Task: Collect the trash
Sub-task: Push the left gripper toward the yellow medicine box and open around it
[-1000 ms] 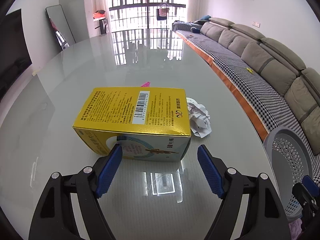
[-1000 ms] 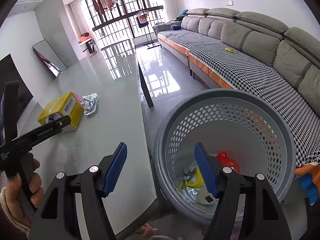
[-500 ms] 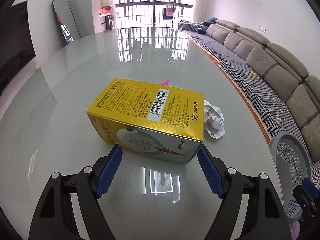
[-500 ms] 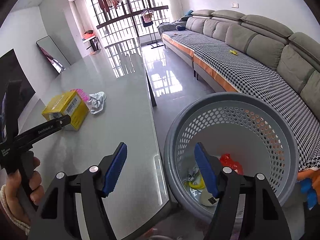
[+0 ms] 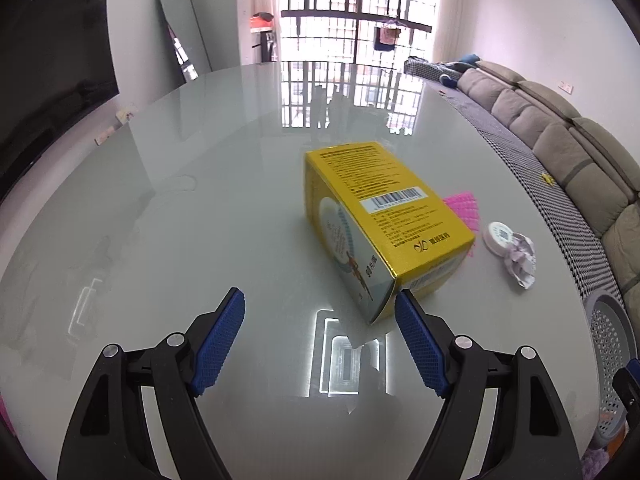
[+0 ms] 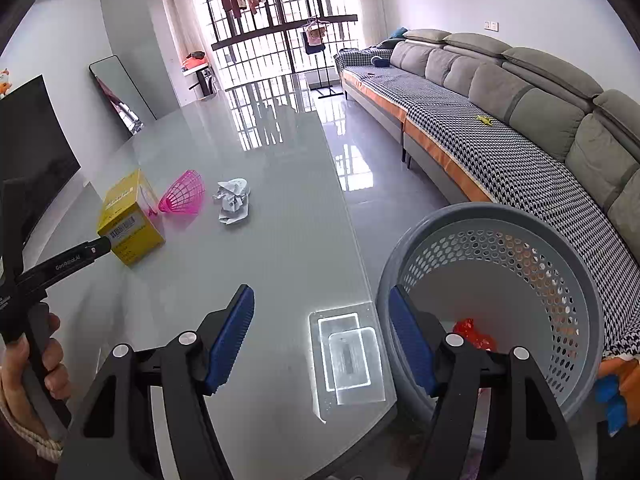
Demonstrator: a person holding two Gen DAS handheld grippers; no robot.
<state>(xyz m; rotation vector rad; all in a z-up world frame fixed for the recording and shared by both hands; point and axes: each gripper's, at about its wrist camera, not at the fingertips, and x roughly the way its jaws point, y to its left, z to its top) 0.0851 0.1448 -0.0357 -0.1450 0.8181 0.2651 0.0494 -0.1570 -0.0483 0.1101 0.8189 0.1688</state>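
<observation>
A yellow carton [image 5: 384, 216] lies on the glass table [image 5: 200, 220], one end toward me. Its near corner meets the right fingertip of my open left gripper [image 5: 318, 294], and the box sits just beyond the jaws, not between them. Right of the box are a pink mesh cone [image 5: 464, 208], a white cap [image 5: 498, 234] and a crumpled paper [image 5: 520, 260]. My right gripper [image 6: 320, 292] hangs open and empty over the table's near edge, its right finger in front of the grey basket [image 6: 520, 240]. The right wrist view also shows the carton [image 6: 130, 220], cone [image 6: 182, 194] and paper [image 6: 232, 200].
The basket stands on the floor off the table's right edge and holds a red scrap [image 6: 474, 332]. A long grey sofa [image 6: 520, 120] runs along the right wall. A hand [image 6: 36, 360] grips the left tool at the lower left.
The carton has swung from broadside to end-on in the left view and now sits toward the right finger, uncovering the pink cone. The right gripper has shifted left, from over the basket to the table edge.
</observation>
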